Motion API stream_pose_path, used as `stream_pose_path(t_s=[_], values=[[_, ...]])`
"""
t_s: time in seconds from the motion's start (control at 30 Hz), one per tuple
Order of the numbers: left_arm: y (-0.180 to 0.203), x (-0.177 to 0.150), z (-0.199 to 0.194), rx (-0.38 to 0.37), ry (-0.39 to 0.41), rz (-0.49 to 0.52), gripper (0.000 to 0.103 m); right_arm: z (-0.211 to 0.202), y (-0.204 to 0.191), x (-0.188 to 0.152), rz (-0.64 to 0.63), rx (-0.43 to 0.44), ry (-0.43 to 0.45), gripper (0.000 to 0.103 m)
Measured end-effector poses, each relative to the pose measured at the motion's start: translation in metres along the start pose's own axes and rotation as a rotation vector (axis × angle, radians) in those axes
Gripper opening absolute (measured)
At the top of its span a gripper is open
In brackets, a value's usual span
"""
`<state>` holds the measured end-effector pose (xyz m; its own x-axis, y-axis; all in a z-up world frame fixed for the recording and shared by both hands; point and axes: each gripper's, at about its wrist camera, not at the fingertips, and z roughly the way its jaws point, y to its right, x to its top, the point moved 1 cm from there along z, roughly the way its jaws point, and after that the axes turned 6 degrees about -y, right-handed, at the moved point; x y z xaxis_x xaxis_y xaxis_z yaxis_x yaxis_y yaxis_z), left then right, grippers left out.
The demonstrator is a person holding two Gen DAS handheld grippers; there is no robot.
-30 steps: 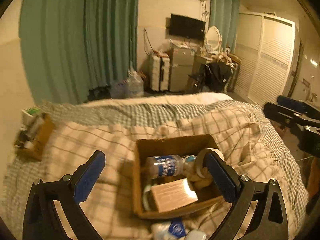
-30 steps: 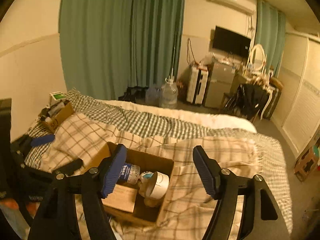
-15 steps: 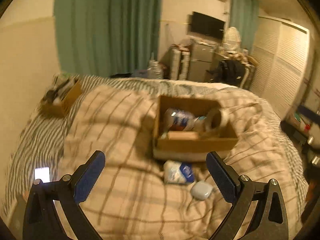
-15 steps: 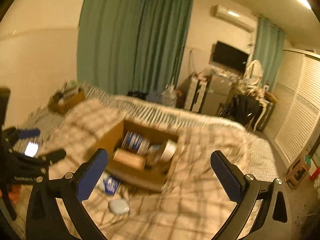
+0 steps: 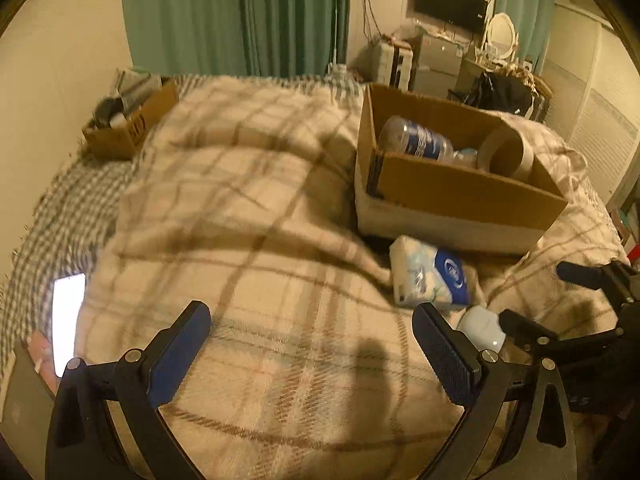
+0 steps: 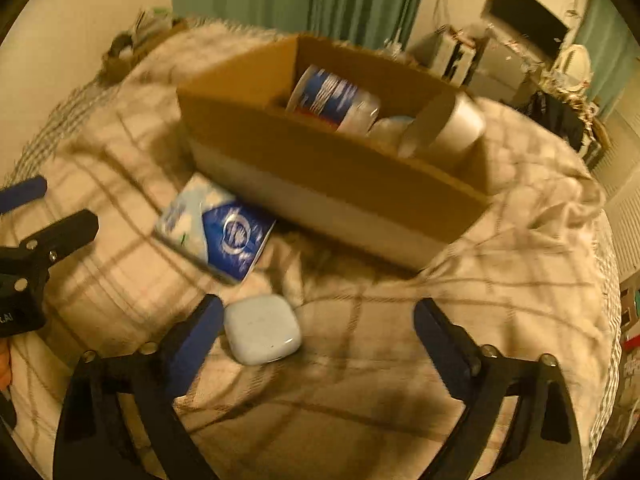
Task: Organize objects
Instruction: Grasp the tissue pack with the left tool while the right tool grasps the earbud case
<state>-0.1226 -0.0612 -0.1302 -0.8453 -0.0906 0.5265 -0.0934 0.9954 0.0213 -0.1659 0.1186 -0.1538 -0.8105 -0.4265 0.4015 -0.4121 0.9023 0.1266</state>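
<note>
A cardboard box [image 5: 472, 188] [image 6: 320, 164] sits on the plaid blanket and holds a water bottle [image 5: 416, 138] [image 6: 332, 98] and a tape roll [image 5: 506, 152] [image 6: 448, 128]. In front of it lie a blue-and-white tissue pack [image 5: 430, 274] [image 6: 218, 228] and a small white case [image 5: 482, 328] [image 6: 262, 328]. My left gripper [image 5: 312, 346] is open and empty over bare blanket, left of the pack. My right gripper [image 6: 316, 336] is open, low over the blanket; the white case lies just inside its left finger [image 6: 192, 340].
A second cardboard box [image 5: 128, 124] with clutter stands at the bed's far left by the wall. A lit phone [image 5: 68, 316] lies at the left edge. Suitcases, a fridge and a wardrobe stand beyond the bed.
Both grippers have pulled back from over the box and dropped low toward the blanket. The tissue pack and white case have come into view, now close to the right gripper.
</note>
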Motion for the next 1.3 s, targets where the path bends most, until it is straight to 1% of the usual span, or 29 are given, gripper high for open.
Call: stream_pose_path(t_s=[0.1,0.13,0.17,0.2,0.33,0.4,0.43,0.47,0.53,0.7,0.8,0.83,0.9,1.03,1.07,1.1,1.3], values=[[-0.002,-0.002,0.002,-0.005,0.0,-0.003,0.103,0.017,-0.01,0.0,-0.037,0.022,-0.052,0.085],[-0.002,-0.002,0.001,-0.006,0.001,-0.003,0.103,0.025,-0.013,-0.001,-0.05,0.029,-0.082,0.074],[-0.002,-0.001,0.001,-0.008,0.001,-0.003,0.103,0.028,-0.015,-0.002,-0.057,0.032,-0.097,0.069],[-0.002,-0.001,0.0,-0.009,0.002,-0.005,0.103,0.032,-0.017,-0.001,-0.063,0.048,-0.112,0.068],[-0.004,-0.003,0.001,-0.015,0.002,-0.011,0.103,0.044,-0.016,-0.005,-0.054,0.075,-0.147,0.068],[-0.003,-0.002,0.001,-0.01,-0.001,-0.007,0.103,0.048,-0.014,-0.007,-0.048,0.077,-0.164,0.067],[-0.002,-0.002,0.0,-0.004,0.0,-0.004,0.103,0.047,-0.014,-0.008,-0.05,0.081,-0.16,0.056],[-0.002,-0.002,0.001,-0.002,0.0,-0.003,0.103,0.044,-0.013,-0.009,-0.052,0.091,-0.153,0.054],[-0.001,-0.002,-0.001,0.001,-0.002,-0.006,0.103,0.036,-0.011,-0.012,-0.049,0.081,-0.127,0.054],[0.01,0.006,-0.003,-0.004,-0.048,-0.001,0.103,-0.008,0.013,-0.016,0.014,0.062,0.002,0.054],[0.028,0.015,-0.005,-0.026,-0.058,0.026,0.103,-0.033,0.034,-0.016,0.03,-0.019,0.058,0.054],[0.039,0.019,-0.004,-0.029,-0.056,0.048,0.103,-0.037,0.041,-0.013,0.04,-0.04,0.062,0.054],[0.053,0.023,0.001,-0.024,-0.055,0.076,0.103,-0.04,0.054,-0.009,0.055,-0.051,0.061,0.054],[0.084,0.024,0.022,-0.004,-0.083,0.126,0.103,-0.043,0.075,-0.01,0.094,-0.079,0.062,0.054],[0.089,0.023,0.027,0.006,-0.09,0.138,0.103,-0.04,0.079,-0.01,0.106,-0.073,0.06,0.054],[0.094,0.022,0.033,0.019,-0.102,0.151,0.103,-0.031,0.072,-0.002,0.112,-0.068,0.058,0.054],[0.111,0.023,0.064,0.048,-0.144,0.2,0.103,-0.012,0.076,-0.006,0.134,-0.026,0.036,0.054]])
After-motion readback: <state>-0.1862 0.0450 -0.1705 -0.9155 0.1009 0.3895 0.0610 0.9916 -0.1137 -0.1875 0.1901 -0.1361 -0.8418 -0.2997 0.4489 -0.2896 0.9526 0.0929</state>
